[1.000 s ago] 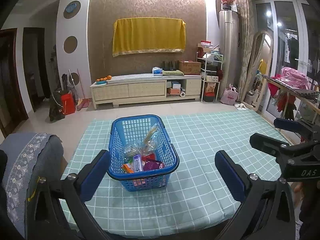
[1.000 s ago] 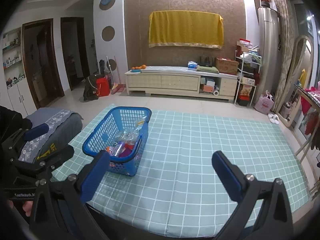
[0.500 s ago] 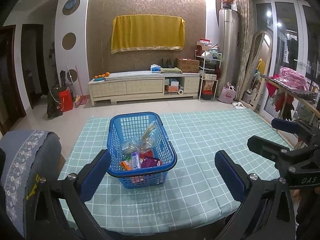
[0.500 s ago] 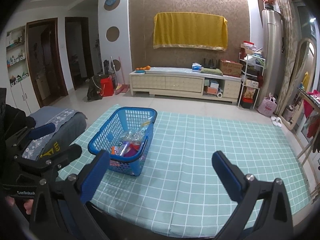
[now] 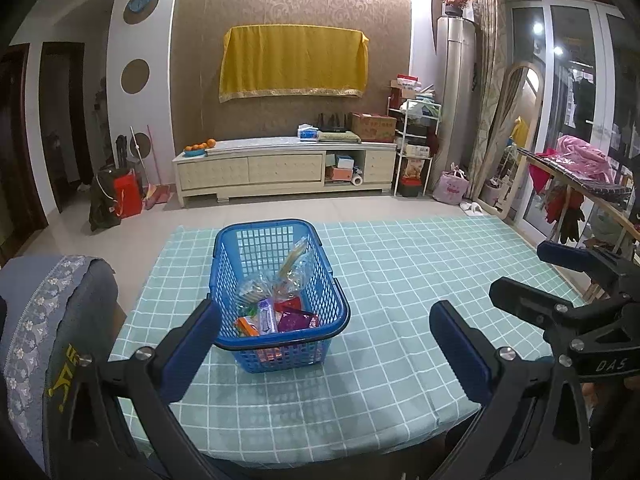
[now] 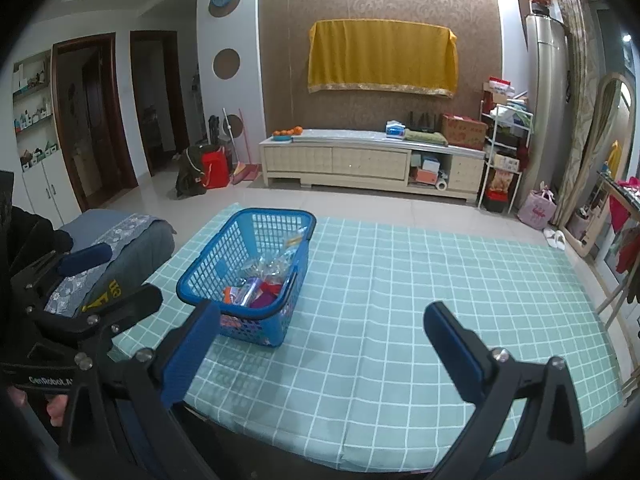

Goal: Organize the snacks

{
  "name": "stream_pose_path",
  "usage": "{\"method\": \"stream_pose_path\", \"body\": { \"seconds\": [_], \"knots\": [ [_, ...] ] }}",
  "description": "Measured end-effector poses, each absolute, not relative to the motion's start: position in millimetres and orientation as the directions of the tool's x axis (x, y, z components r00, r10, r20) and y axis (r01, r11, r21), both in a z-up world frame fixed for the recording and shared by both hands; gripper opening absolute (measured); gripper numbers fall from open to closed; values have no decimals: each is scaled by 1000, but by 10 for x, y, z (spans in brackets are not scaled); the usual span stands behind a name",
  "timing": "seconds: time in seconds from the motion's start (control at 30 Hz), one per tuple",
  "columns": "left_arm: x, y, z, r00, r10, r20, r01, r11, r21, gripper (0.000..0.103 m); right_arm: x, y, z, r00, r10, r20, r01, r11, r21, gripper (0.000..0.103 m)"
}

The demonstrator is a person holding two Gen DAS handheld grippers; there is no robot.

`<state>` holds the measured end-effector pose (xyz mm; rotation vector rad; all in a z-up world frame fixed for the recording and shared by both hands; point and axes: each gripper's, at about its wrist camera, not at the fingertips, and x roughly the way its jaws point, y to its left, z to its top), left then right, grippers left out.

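A blue plastic basket [image 5: 224,248] [image 6: 208,264] stands on the left half of a table with a teal checked cloth [image 5: 400,280] [image 6: 420,280]. Inside it lie several snack packets: a clear bag [image 5: 292,268], a purple pack [image 5: 294,322] and an orange one [image 5: 246,326]. My left gripper [image 5: 324,344] hovers open near the table's front edge, just short of the basket. My right gripper [image 6: 320,348] is open too, over the front edge to the basket's right. Both hold nothing. Each gripper shows at the side of the other's view.
A grey cushioned chair [image 5: 44,320] stands at the table's left corner. Beyond the table are bare floor tiles, a low TV cabinet [image 5: 280,168] and a shelf rack [image 5: 416,148]. A clothes rack [image 5: 580,184] lines the right side.
Both grippers have drawn back and risen slightly, so the basket and table sit a little farther away and lower in view. The jaws stayed open.
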<state>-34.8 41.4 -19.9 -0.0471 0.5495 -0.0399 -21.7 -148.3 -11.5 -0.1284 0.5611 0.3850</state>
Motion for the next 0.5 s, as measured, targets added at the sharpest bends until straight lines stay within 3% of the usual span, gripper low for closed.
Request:
{"method": "stream_pose_path", "body": {
  "seconds": [0.5],
  "knots": [
    [-395, 414, -185, 851, -53, -523, 27, 998, -57, 103, -236, -1477, -124, 773, 322, -547, -390, 921, -8, 103]
  ]
}}
